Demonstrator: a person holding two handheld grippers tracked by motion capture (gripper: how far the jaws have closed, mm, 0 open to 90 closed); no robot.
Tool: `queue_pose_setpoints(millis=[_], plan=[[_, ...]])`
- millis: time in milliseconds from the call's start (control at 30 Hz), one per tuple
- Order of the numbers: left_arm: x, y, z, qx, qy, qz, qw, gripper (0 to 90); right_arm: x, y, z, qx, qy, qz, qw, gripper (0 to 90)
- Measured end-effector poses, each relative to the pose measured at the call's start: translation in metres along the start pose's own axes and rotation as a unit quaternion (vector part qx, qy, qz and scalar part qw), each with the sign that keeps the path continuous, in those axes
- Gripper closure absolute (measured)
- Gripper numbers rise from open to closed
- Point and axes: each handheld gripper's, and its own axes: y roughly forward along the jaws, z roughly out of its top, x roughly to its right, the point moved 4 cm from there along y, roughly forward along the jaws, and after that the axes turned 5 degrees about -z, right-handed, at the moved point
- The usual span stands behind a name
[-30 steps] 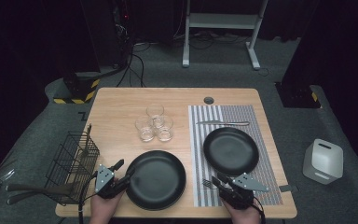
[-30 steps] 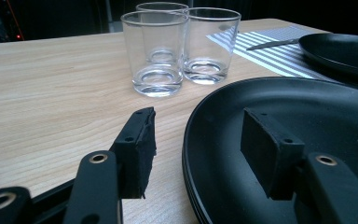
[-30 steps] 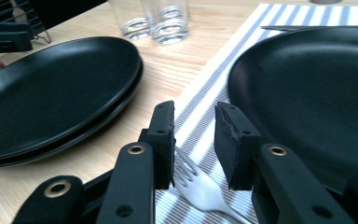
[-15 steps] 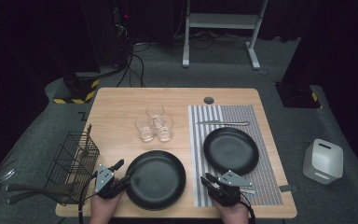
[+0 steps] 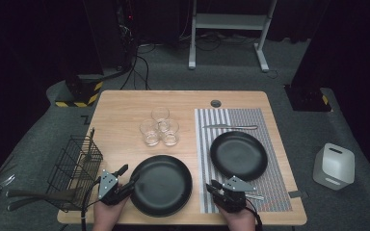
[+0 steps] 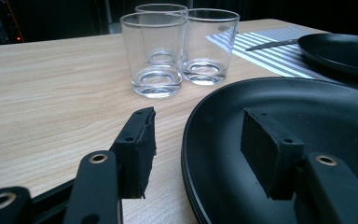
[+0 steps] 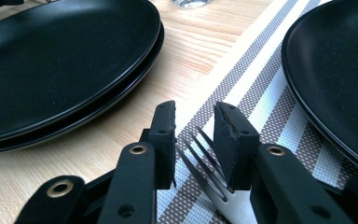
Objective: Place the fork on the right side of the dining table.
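Listing the Counter's Contents, Largest First

Counter (image 5: 125, 108): pale wood, rectangular, bearing everything below.

Striped placemat (image 5: 272, 185): grey and white, on the counter's right half.

Wire basket (image 5: 74, 166): black, at the counter's left edge, partly overhanging it.

Stacked black plates (image 5: 161, 184): two, one upon the other as the right gripper view shows, on bare wood near the front edge, just left of the placemat.

Single black plate (image 5: 238, 155): on the placemat, beyond the right hand-held gripper.

Three clear glasses (image 5: 160, 126): upright, clustered close together behind the stacked plates.

Left hand-held gripper (image 5: 126, 177): at the stacked plates' left rim. Jaws spread wide, one pad outside the rim over the wood, the other above the plate's surface. The rim lies between them; neither pad presses on it.

Right hand-held gripper (image 5: 212, 185): at the placemat's front left corner. Jaws part closed, standing either side of the fork; they appear to stand just clear of it, though contact is hard to judge.

Knife (image 5: 230, 127): on the placemat, behind the single plate.

Fork (image 7: 205, 175): silver, flat on the placemat, tines pointing away between the right jaws.
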Motion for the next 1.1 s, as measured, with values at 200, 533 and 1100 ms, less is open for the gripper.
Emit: queue_pose_setpoints(millis=[200,533,1100], plan=[[0.000,0.000,0.000,0.000,0.000,0.000,1.0000,45.1,-0.001,-0.002,-0.002,-0.005,-0.005,0.003,1.0000,68.8],[0.000,0.000,0.000,0.001,-0.001,-0.001,1.0000,45.1,-0.001,-0.006,-0.006,-0.016,-0.009,0.002,0.9998,68.5],[0.000,0.000,0.000,-0.001,-0.002,-0.001,1.0000,45.1,0.014,-0.026,-0.004,-0.002,0.008,-0.002,1.0000,62.3]])
